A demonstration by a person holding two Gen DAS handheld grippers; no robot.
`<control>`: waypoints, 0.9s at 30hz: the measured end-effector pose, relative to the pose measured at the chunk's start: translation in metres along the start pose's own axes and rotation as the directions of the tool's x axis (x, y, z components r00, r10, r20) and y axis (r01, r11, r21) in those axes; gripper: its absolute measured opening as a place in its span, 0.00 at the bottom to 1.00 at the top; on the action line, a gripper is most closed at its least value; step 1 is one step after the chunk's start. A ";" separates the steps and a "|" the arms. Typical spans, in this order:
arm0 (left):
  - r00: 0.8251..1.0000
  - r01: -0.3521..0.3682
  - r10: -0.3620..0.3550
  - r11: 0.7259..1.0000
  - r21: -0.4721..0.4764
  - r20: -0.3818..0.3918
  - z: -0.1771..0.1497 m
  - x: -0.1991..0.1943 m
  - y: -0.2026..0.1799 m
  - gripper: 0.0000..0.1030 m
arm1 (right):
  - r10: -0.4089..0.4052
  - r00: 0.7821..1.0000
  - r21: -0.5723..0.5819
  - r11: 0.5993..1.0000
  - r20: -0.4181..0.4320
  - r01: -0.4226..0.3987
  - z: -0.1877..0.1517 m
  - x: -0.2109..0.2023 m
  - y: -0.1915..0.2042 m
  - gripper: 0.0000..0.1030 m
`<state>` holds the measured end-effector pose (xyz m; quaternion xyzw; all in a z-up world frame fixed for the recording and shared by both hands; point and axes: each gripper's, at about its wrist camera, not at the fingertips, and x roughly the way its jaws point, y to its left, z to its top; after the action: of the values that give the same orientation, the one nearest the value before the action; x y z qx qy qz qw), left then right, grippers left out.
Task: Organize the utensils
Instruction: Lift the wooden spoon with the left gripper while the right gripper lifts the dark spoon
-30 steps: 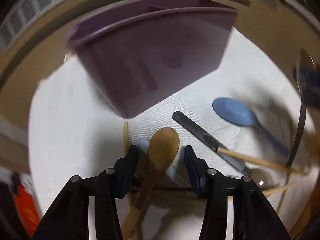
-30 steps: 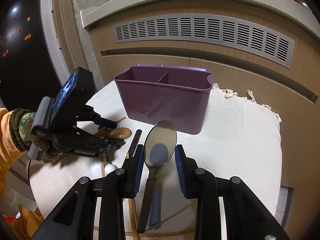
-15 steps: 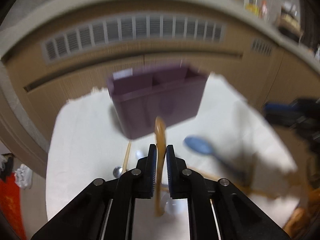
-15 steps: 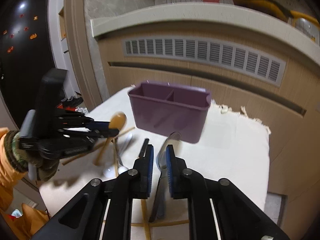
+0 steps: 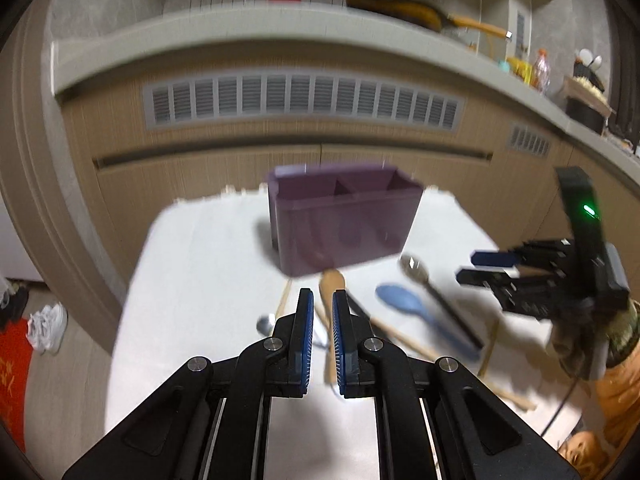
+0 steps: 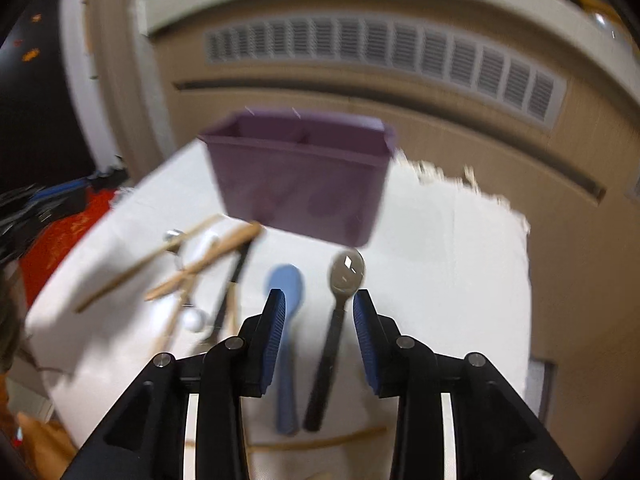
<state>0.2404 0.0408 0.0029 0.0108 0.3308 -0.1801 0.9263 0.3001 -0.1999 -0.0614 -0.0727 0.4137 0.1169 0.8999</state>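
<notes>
A purple two-compartment caddy (image 5: 344, 220) stands at the back of a white cloth (image 5: 208, 280); it also shows in the right wrist view (image 6: 300, 176). My left gripper (image 5: 320, 312) is raised above the cloth with its jaws a narrow gap apart; the wooden spoon (image 5: 332, 284) seen between them lies on the cloth below. My right gripper (image 6: 319, 312) is open and empty above a metal spoon with a black handle (image 6: 346, 272) and a blue spoon (image 6: 286, 284), both lying on the cloth. The view is blurred.
Wooden chopsticks and a wooden spoon (image 6: 208, 252) lie in a loose pile left of the blue spoon, with a small metal spoon (image 5: 265, 325). A wooden cabinet front with a vent grille (image 5: 304, 100) stands behind the table. The cloth's edges drop off left and right.
The left gripper let go of the wooden spoon, which now lies on the cloth. The right gripper opened and released the metal spoon onto the cloth. Both grippers pulled back and up.
</notes>
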 end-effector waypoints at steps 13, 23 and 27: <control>0.993 0.013 -0.015 1.000 -0.016 -0.121 -0.022 0.055 0.010 0.52 | -0.029 0.993 0.012 0.999 -0.117 0.031 0.021 0.087 -0.005 0.39; 0.954 0.044 -0.046 0.999 -0.013 -0.296 0.014 0.142 -0.007 0.53 | 0.064 0.998 -0.012 0.998 0.005 -0.064 0.009 0.010 0.000 0.29; 0.929 -0.025 0.030 1.000 0.019 -0.368 0.029 0.177 -0.018 0.52 | 0.071 0.996 -0.037 0.997 0.052 -0.069 0.003 -0.011 0.002 0.29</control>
<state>0.3788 -0.0375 -0.0822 0.0554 0.4973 -0.1643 0.8501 0.2942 -0.1987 -0.0509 -0.0710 0.3896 0.1575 0.9047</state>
